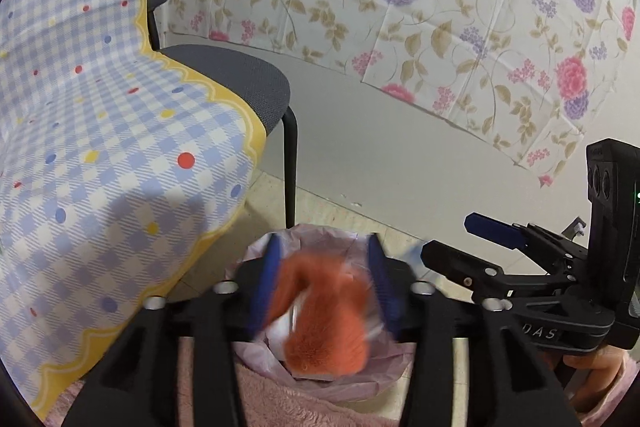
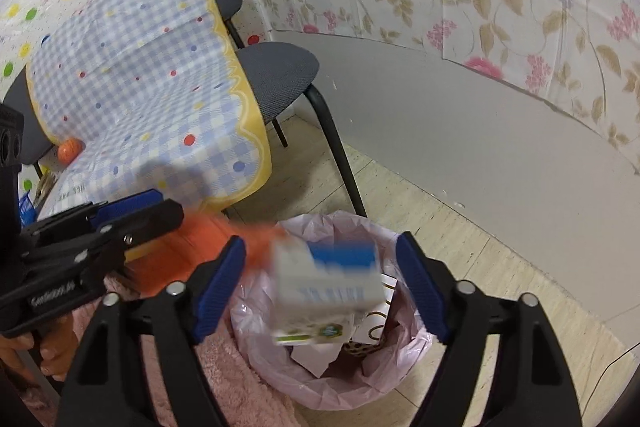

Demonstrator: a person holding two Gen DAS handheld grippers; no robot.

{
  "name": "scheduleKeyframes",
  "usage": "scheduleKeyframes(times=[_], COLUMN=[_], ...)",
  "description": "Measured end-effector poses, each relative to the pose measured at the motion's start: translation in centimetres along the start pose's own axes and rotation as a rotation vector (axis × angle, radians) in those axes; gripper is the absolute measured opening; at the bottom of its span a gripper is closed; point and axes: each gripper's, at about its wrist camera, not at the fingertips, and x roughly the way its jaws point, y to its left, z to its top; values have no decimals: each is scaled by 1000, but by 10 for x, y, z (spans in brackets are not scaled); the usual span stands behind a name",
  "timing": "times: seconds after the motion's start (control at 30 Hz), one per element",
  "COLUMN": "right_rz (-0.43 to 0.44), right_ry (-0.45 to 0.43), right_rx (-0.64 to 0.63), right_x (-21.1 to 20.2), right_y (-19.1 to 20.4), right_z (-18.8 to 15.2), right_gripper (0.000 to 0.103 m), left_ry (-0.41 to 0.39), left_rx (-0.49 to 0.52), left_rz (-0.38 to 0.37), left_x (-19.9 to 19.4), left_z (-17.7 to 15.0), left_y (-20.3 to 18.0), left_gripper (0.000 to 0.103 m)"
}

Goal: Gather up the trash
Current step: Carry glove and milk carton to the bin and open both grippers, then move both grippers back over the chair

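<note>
- Chair (image 2: 276,75) with checked cloth (image 2: 152,87) is seen at 10 o'clock.
- Bin (image 2: 404,359) lined with a pink bag sits at 6 o'clock; dropping-in step is judged underway.
- Carton (image 2: 328,287), blurred, is caught between the parted right gripper (image 2: 320,291) jaws, not gripped; print unreadable.
- Orange fluffy thing (image 1: 324,311) is seen loose between the parted left gripper (image 1: 324,291) jaws, over the bin.
- Next: more trash would be fetched.

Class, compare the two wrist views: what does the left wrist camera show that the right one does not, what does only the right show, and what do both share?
Only the left wrist view: the right gripper, open.

Only the right wrist view: a blurred white-and-blue carton between open pads, a small orange ball, and the left gripper.

Both: the pink-lined bin, blurred orange fluffy item, grey chair and checked cloth.
</note>
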Motion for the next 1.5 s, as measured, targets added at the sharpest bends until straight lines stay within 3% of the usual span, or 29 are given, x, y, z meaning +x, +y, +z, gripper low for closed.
scheduleKeyframes(times=[0.03, 0.13, 0.2, 0.23, 0.33, 0.6, 0.8, 1.03, 1.13, 1.5], right_rz=[-2, -13, -18, -17, -18, -19, 105, 182, 188, 195], right_ry=[-4, -16, -24, -25, -32, -51, -10, -53, -69, -106], right_rx=[6, 9, 10, 9, -6, -100, -163, -241, -290, -411], right_x=[-1, -5, -8, -8, -11, -21, -22, -31, -34, -34], right_y=[-2, -5, -6, -5, 0, 36, 73, 131, 158, 226], right_z=[1, 3, 5, 6, 9, 21, 31, 58, 69, 89], right_gripper=[77, 79, 86, 87, 96, 97, 97, 97, 97, 97], left_ry=[-9, -20, -38, -41, -43, -11, -47, -90, -91, -102], left_rx=[0, -4, -4, 2, 20, -54, -151, -204, -237, -313], left_rz=[13, 35, 67, 91, 165, 245, 258, 427, 538, 672], left_x=[-1, -5, -11, -14, -23, -55, -93, -137, -156, -206], left_z=[0, 2, 2, 1, -2, -6, -8, -11, -12, -19], left_y=[0, 3, 5, 6, 10, 41, 74, 111, 130, 172], left_gripper=[66, 78, 81, 89, 90, 91, 93, 97, 97, 97])
